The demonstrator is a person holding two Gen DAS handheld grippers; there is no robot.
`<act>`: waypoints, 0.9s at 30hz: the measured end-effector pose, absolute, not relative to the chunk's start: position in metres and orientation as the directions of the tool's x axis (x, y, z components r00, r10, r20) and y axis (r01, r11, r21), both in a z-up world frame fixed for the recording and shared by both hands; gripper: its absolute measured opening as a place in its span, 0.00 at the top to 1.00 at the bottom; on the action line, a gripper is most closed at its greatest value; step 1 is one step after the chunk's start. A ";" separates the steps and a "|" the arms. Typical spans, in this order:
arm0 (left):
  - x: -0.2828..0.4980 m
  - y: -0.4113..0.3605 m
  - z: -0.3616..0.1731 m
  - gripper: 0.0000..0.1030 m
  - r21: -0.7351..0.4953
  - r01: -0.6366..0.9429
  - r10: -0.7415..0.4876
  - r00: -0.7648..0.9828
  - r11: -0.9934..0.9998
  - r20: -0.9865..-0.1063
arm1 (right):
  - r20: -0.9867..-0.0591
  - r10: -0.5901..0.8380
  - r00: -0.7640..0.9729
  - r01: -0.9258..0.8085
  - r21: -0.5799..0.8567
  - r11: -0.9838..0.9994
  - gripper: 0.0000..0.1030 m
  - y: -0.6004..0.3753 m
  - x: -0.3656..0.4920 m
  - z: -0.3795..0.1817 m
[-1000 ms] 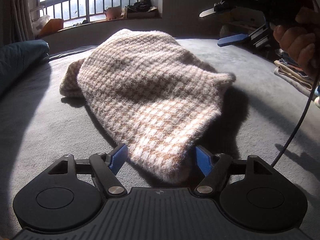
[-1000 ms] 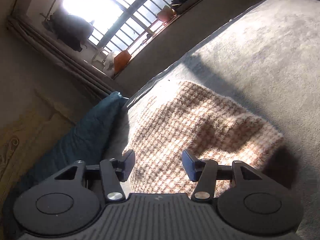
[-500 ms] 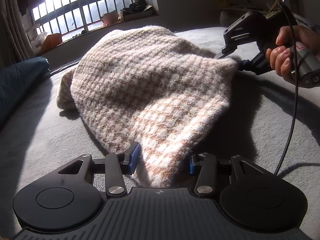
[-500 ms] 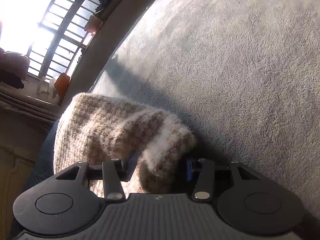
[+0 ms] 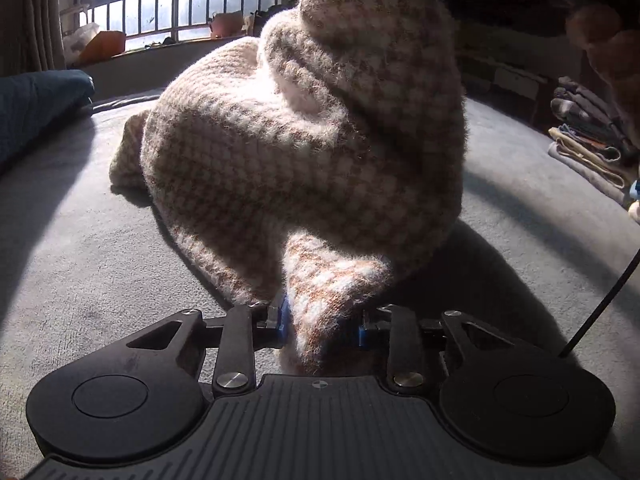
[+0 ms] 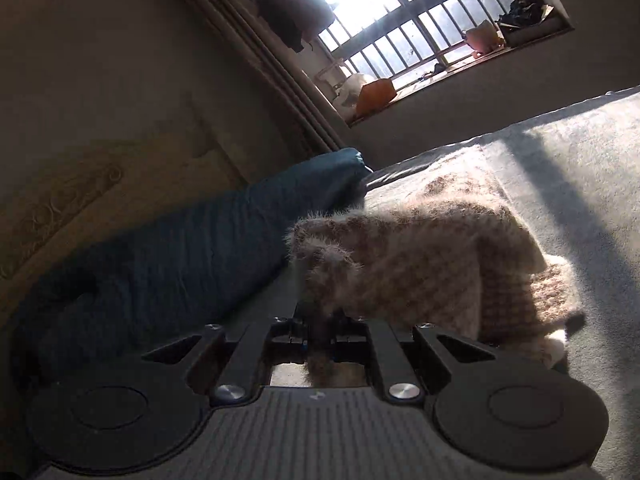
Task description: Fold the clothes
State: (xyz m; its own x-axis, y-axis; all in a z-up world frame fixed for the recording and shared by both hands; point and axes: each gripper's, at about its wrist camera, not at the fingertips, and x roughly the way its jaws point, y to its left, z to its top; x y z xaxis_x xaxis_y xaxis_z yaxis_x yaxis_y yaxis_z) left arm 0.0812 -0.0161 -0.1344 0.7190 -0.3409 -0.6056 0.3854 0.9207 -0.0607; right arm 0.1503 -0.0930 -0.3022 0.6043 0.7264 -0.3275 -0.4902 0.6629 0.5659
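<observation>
A fuzzy beige-and-white checked knit garment (image 5: 304,148) lies partly on the grey bed cover (image 5: 80,248). My left gripper (image 5: 322,322) is shut on its near corner, low over the cover. My right gripper (image 6: 320,330) is shut on another corner of the garment (image 6: 404,252) and holds it lifted. In the left wrist view that raised part hangs from the right gripper at the top edge, and the cloth bunches between the two grips.
A dark blue pillow (image 6: 208,240) lies along the headboard side and shows at far left (image 5: 36,104). A stack of folded clothes (image 5: 588,140) sits at the right. A barred window with a sill (image 5: 180,0) is behind. A black cable (image 5: 600,308) hangs at right.
Both grippers went from open to shut on corners of the garment. The right gripper has lifted its corner high, pulling the cloth up off the cover.
</observation>
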 end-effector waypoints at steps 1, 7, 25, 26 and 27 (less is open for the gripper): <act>0.078 -0.012 -0.134 0.73 -0.077 0.379 -0.345 0.718 0.922 -0.604 | -0.327 0.752 0.572 -0.523 0.561 0.641 0.90 -0.082 0.141 -0.297; 0.054 0.015 -0.130 0.73 -0.106 0.348 -0.340 0.729 0.931 -0.594 | -0.327 0.871 0.366 -0.673 0.554 0.490 0.90 -0.025 0.080 -0.283; -0.071 0.128 -0.104 0.45 -0.105 0.143 -0.174 0.668 0.984 -0.724 | -0.599 0.789 0.138 -0.676 0.525 0.517 0.44 0.032 -0.011 -0.321; -0.073 0.129 -0.100 0.43 -0.112 0.141 -0.178 0.676 0.984 -0.715 | -0.594 0.793 0.137 -0.670 0.534 0.515 0.42 0.023 -0.015 -0.320; -0.076 0.129 -0.094 0.39 -0.126 0.146 -0.192 0.683 0.981 -0.704 | -0.587 0.798 0.137 -0.664 0.543 0.514 0.40 0.014 -0.019 -0.319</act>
State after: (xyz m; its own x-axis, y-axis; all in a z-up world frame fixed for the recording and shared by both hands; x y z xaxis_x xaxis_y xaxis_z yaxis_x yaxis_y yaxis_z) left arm -0.0761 0.1285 -0.0935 0.6834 -0.1923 -0.7043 0.1464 0.9812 -0.1258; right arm -0.0190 0.0137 -0.3190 0.1375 0.7982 -0.5866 -0.6641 0.5136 0.5433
